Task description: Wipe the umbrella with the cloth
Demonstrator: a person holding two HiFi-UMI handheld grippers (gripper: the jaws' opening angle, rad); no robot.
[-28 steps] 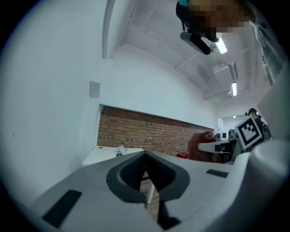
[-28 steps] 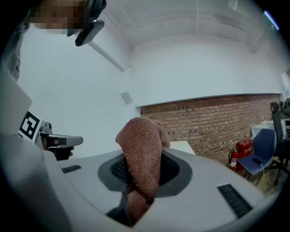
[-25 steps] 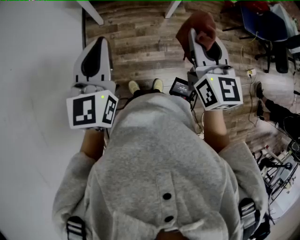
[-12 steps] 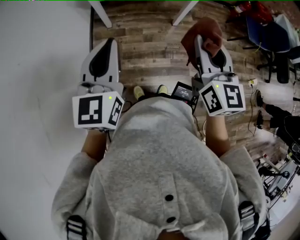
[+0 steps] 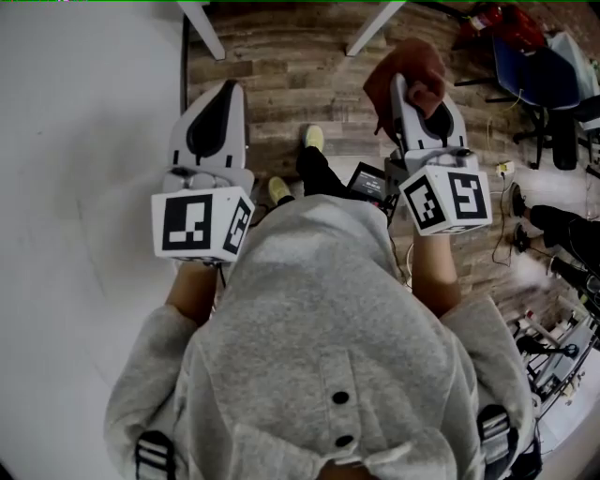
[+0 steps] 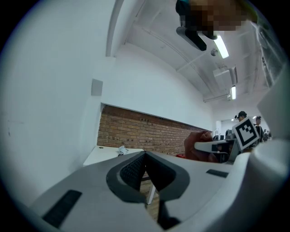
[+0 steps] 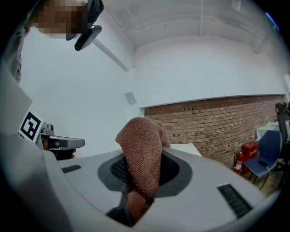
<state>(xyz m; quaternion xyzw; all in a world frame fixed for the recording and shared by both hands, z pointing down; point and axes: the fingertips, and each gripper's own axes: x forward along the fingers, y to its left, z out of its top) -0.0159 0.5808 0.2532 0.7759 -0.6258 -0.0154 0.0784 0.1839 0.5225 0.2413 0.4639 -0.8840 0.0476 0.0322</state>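
Standing on the wooden floor (image 5: pixel 281 75), we hold both tools out level in front of our grey hoodie (image 5: pixel 319 309). Our right hand-held gripper (image 5: pixel 399 86) is clamped on the reddish-brown cloth (image 7: pixel 141 149), which bunches up above the jaws and hangs down between them. Our left hand-held gripper (image 6: pixel 145 155) has its jaws pressed together with nothing between them. Ahead stand a white tabletop (image 6: pixel 111 155) and a brick wall (image 6: pixel 145 131).

The cloth (image 7: pixel 144 145) is hiding its lower end between the jaws of the right gripper (image 7: pixel 138 174). A table leg (image 5: pixel 204 28) is running off the top edge. A white object (image 6: pixel 121 150), centre-left, is showing too tiny to name.
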